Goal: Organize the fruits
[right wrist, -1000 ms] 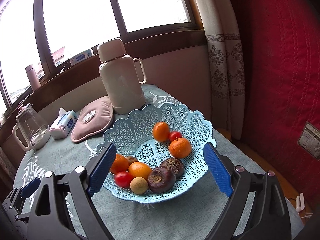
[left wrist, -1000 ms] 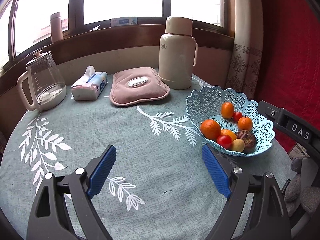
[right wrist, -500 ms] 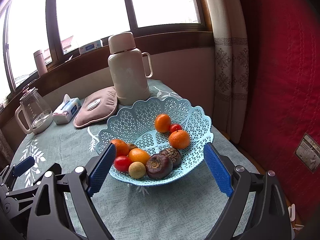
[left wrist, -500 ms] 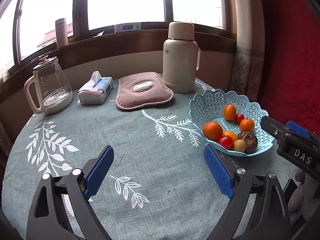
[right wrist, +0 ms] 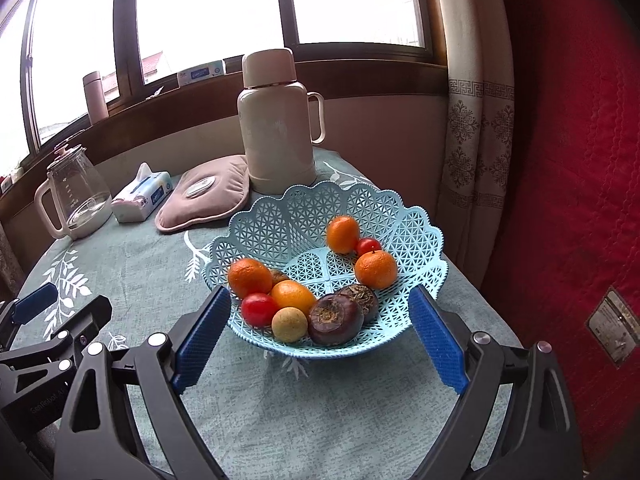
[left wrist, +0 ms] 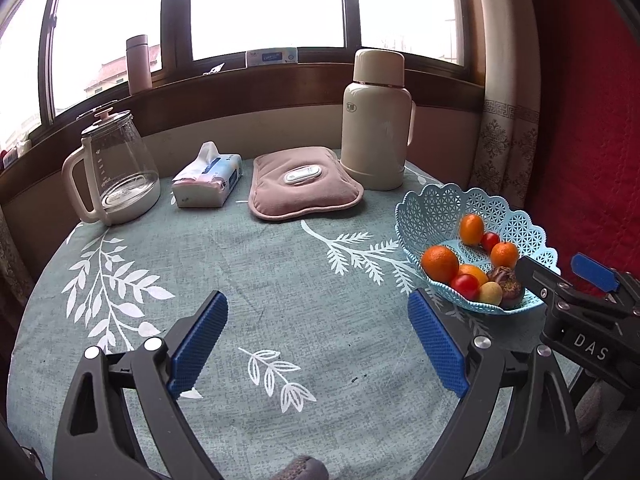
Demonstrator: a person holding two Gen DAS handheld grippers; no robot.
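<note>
A light blue lattice fruit basket (right wrist: 288, 216) stands at the table's right side; it also shows in the left wrist view (left wrist: 432, 208). It holds several fruits: oranges (right wrist: 249, 277), red tomatoes (right wrist: 259, 309), a yellow round fruit (right wrist: 289, 324) and dark brown fruits (right wrist: 335, 319). My right gripper (right wrist: 320, 336) is open and empty, just in front of the basket. My left gripper (left wrist: 318, 340) is open and empty over the tablecloth, left of the basket. The right gripper's body shows in the left wrist view (left wrist: 580, 320).
On the round table with a grey-green leaf cloth (left wrist: 200, 264) stand a glass kettle (left wrist: 112, 164), a tissue pack (left wrist: 208, 180), a pink heating pad (left wrist: 304, 188) and a cream thermos (left wrist: 376, 120) along the back. A red padded surface (right wrist: 560, 160) is at the right.
Both grippers have pulled back and up from the table, so the basket and table look farther away. Both stay open and empty. The fruits have not moved.
</note>
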